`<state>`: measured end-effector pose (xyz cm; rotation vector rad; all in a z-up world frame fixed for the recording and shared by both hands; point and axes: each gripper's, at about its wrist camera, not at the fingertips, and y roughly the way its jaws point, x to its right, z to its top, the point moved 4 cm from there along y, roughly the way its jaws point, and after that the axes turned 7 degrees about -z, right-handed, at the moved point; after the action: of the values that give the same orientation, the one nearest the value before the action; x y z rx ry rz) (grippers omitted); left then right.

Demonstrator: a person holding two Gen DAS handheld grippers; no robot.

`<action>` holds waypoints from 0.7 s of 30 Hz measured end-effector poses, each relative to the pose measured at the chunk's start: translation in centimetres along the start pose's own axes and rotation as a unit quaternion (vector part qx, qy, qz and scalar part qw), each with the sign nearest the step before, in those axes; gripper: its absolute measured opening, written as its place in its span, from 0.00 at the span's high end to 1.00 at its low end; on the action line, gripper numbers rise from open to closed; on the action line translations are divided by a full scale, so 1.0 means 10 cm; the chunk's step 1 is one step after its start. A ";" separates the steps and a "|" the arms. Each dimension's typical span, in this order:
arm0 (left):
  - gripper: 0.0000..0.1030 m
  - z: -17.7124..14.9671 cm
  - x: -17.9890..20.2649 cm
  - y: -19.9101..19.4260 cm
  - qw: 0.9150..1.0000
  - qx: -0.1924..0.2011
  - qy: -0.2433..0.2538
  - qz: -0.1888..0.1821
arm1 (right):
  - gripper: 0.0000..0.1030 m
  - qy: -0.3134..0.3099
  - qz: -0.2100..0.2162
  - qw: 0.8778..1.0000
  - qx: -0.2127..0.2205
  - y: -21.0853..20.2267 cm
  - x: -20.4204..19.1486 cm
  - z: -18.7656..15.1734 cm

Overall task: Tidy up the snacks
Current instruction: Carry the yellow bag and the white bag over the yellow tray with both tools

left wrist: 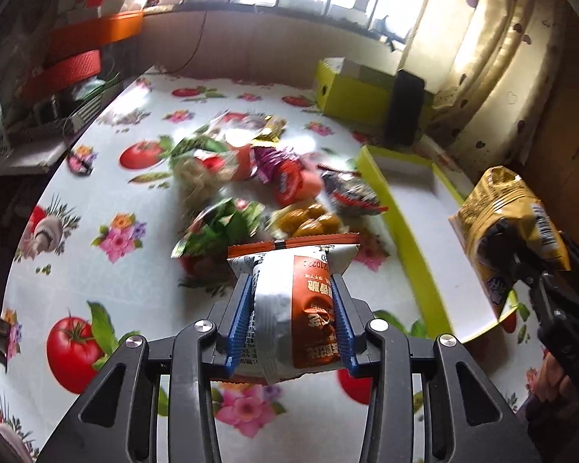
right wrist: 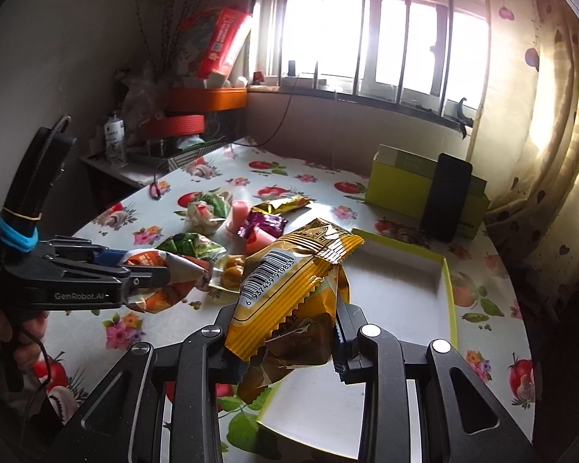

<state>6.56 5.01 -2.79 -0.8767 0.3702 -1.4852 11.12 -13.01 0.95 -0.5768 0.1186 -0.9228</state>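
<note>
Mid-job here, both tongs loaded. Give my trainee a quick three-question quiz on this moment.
1. True or false: the shallow yellow-green tray already holds a snack.
2. Which tongs hold the yellow packet? A) left B) right C) neither
3. Fill in: the left tongs are shut on an orange-and-____ packet.

Key: 1 false, its white floor is bare where visible. 2 B, the right tongs. 3 silver; the snack pile lies loose on the tablecloth.
</note>
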 end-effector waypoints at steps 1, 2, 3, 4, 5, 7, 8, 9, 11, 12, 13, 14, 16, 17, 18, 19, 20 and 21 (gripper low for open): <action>0.61 0.02 0.03 0.00 1.000 0.002 0.004 -0.004 | 0.70 0.004 -0.004 1.000 -0.001 0.00 0.04 0.00; 0.61 0.05 0.07 0.00 1.000 0.005 0.008 -0.009 | 0.70 0.006 -0.007 1.000 -0.002 -0.01 0.07 -0.01; 0.61 0.07 0.11 0.00 1.000 0.007 0.012 -0.014 | 0.70 0.010 -0.012 1.000 -0.002 -0.01 0.10 -0.02; 0.61 0.10 0.15 0.01 1.000 0.008 0.017 -0.020 | 0.70 0.013 -0.017 1.000 -0.004 -0.01 0.14 -0.02; 0.61 0.12 0.19 0.02 0.999 0.009 0.021 -0.024 | 0.70 0.016 -0.020 1.000 -0.005 -0.01 0.17 -0.03; 0.61 0.17 0.28 0.04 0.999 0.011 0.032 -0.035 | 0.70 0.021 -0.029 0.999 -0.009 -0.01 0.24 -0.05; 0.61 0.19 0.33 0.05 0.998 0.011 0.037 -0.040 | 0.70 0.023 -0.033 0.999 -0.010 0.00 0.28 -0.06; 0.61 0.22 0.39 0.07 0.998 0.011 0.043 -0.045 | 0.70 0.026 -0.037 0.999 -0.012 0.00 0.31 -0.07; 0.61 0.26 0.50 0.11 0.997 0.011 0.055 -0.056 | 0.70 0.031 -0.046 0.998 -0.016 0.01 0.39 -0.09; 0.61 0.27 0.53 0.13 0.996 0.010 0.059 -0.061 | 0.70 0.033 -0.049 0.998 -0.017 0.01 0.42 -0.10; 0.61 0.29 0.59 0.16 0.996 0.008 0.065 -0.067 | 0.70 0.035 -0.053 0.998 -0.019 0.02 0.45 -0.11; 0.61 0.31 0.64 0.19 0.995 0.007 0.070 -0.070 | 0.70 0.037 -0.057 0.997 -0.021 0.03 0.49 -0.12; 0.61 0.34 0.74 0.26 0.994 0.004 0.081 -0.077 | 0.70 0.041 -0.065 0.997 -0.027 0.05 0.55 -0.13; 0.61 0.36 0.79 0.29 0.993 0.002 0.086 -0.082 | 0.70 0.043 -0.069 0.996 -0.030 0.07 0.58 -0.14; 0.61 0.36 0.83 0.31 0.992 0.000 0.090 -0.085 | 0.70 0.044 -0.072 0.996 -0.032 0.09 0.61 -0.15; 0.61 0.37 0.87 0.34 0.992 -0.001 0.095 -0.088 | 0.70 0.045 -0.076 0.995 -0.035 0.10 0.64 -0.16; 0.61 0.38 0.91 0.36 0.991 -0.001 0.099 -0.091 | 0.70 0.046 -0.079 0.995 -0.038 0.13 0.67 -0.16; 0.61 0.40 0.95 0.39 0.990 -0.002 0.104 -0.095 | 0.70 0.047 -0.082 0.995 -0.042 0.15 0.70 -0.17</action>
<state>13.10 -3.47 -0.16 -0.7775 0.4531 -1.7598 15.85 -18.46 -0.26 -0.6272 0.1979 -1.1099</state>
